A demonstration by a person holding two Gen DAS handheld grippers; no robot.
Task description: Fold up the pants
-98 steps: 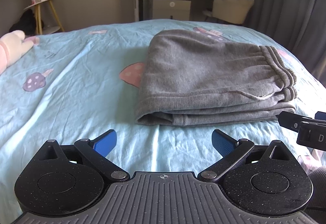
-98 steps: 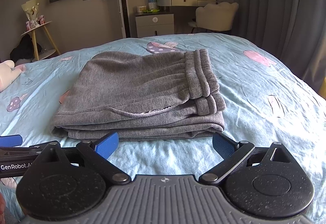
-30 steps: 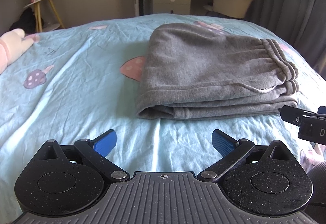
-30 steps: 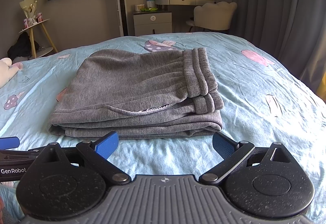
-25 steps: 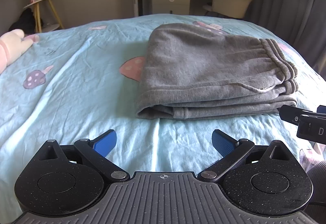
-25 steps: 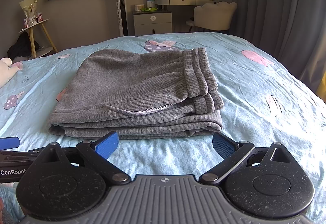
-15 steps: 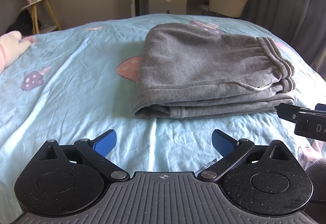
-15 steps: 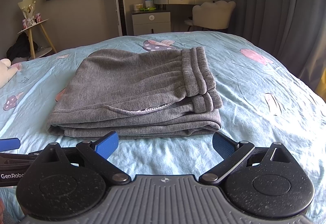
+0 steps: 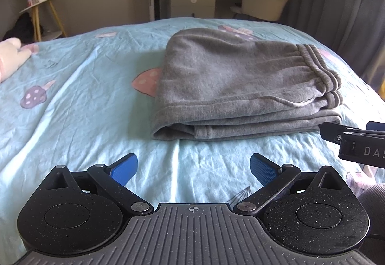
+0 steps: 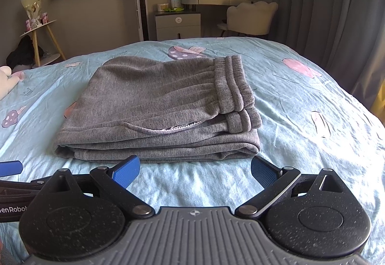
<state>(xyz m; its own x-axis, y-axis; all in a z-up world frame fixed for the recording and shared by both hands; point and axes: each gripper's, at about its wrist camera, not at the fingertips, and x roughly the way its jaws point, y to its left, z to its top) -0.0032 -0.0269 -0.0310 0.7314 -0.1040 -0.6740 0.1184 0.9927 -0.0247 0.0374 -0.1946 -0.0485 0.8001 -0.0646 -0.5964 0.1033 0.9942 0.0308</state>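
Pants point(image 10: 158, 108) lie folded just beyond both grippers' wide-spread, seemingly empty jaws.

Bed point(image 9: 79, 101) with folded grey pants point(image 9: 240, 87) lying on its sheet.

The bed wears a wrinkled light-blue sheet printed with pink and purple mushrooms. In the right wrist view the pants point(image 10: 163, 106) sit at the centre as a flat, layered stack, ribbed waistband toward 2 o'clock, folded edge toward 9 o'clock. A pink mushroom print peeks out from under their 9 o'clock side. A pale plush toy point(image 9: 9, 58) rests on the sheet at 10 o'clock, well apart from the pants.
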